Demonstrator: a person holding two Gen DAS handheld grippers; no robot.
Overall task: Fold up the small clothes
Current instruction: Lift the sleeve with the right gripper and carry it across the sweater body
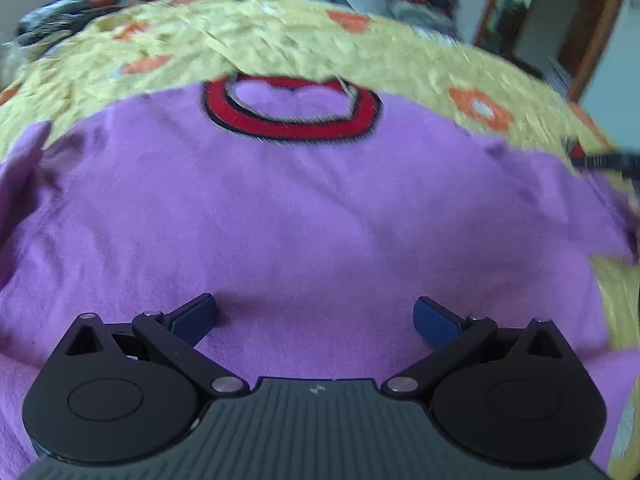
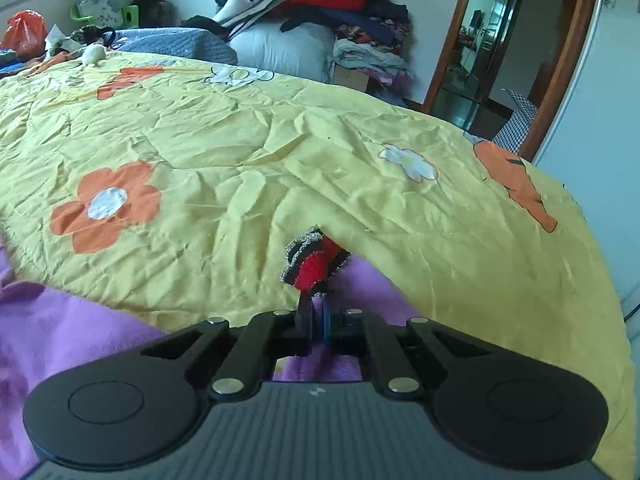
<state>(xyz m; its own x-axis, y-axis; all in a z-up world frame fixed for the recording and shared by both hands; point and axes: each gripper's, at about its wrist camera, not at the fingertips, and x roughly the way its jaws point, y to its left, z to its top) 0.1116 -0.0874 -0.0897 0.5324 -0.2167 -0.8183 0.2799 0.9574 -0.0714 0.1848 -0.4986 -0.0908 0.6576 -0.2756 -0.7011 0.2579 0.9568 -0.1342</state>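
A small purple sweater [image 1: 304, 216] lies spread flat on a yellow flowered bedspread [image 1: 280, 44], its red and black collar [image 1: 292, 112] at the far side. My left gripper [image 1: 316, 320] is open, low over the sweater's lower middle, with nothing between its blue pads. My right gripper [image 2: 316, 320] is shut on the sweater's sleeve, pinching purple fabric just behind the red and black cuff [image 2: 314, 262]. The cuff sticks up past the fingertips. More purple fabric [image 2: 60, 332] lies at the lower left of the right wrist view.
The bedspread [image 2: 260, 152] is wrinkled, with orange and white flowers. A pile of clothes [image 2: 320, 0] and a grey bundle stand beyond the bed's far edge. A doorway [image 2: 480, 40] is at the right. A red bag [image 2: 24, 32] sits far left.
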